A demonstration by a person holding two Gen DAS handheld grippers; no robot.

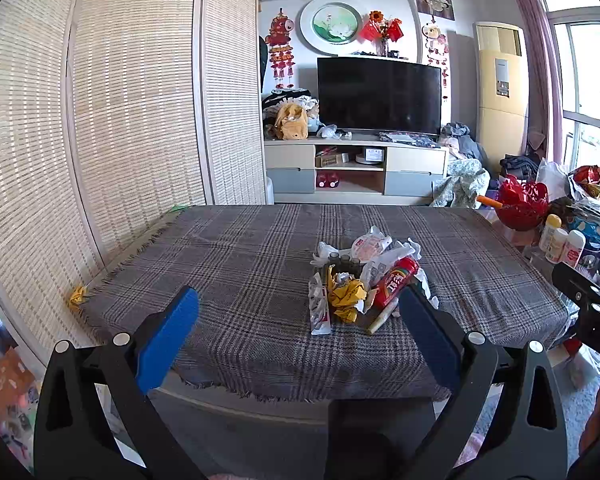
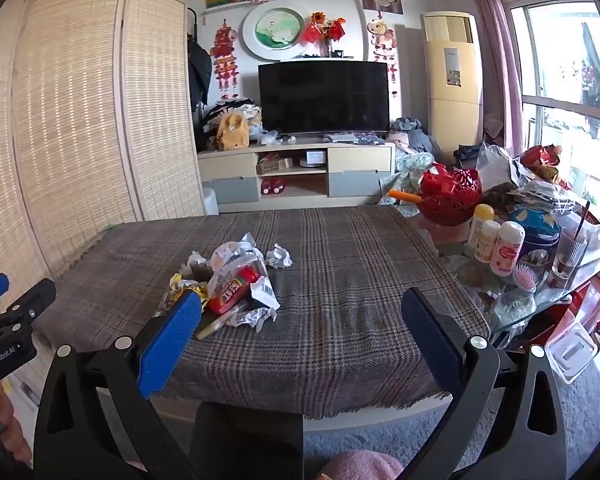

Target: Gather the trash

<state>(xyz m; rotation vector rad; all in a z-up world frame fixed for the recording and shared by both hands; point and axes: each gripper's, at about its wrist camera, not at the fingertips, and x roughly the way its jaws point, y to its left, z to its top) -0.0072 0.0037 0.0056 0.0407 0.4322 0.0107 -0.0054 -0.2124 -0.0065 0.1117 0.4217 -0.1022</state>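
A heap of trash (image 1: 360, 276) lies on the plaid-covered table (image 1: 240, 264): a red snack tube (image 1: 394, 286), crumpled yellow paper (image 1: 346, 298), white wrappers and a thin stick. The right wrist view shows the same heap (image 2: 232, 284) left of centre, with the red tube (image 2: 233, 291) and a crumpled white ball (image 2: 279, 257). My left gripper (image 1: 300, 320) is open at the table's near edge, its right pad close in front of the heap, nothing between the pads. My right gripper (image 2: 302, 320) is open too, empty, with the heap beside its left pad.
A yellow scrap (image 1: 77, 295) lies off the table's left corner by the woven screen (image 1: 120, 100). To the right a glass side table (image 2: 540, 292) holds bottles, a tin, a glass and a red basket (image 2: 450, 196). A TV stand (image 2: 296, 172) stands behind.
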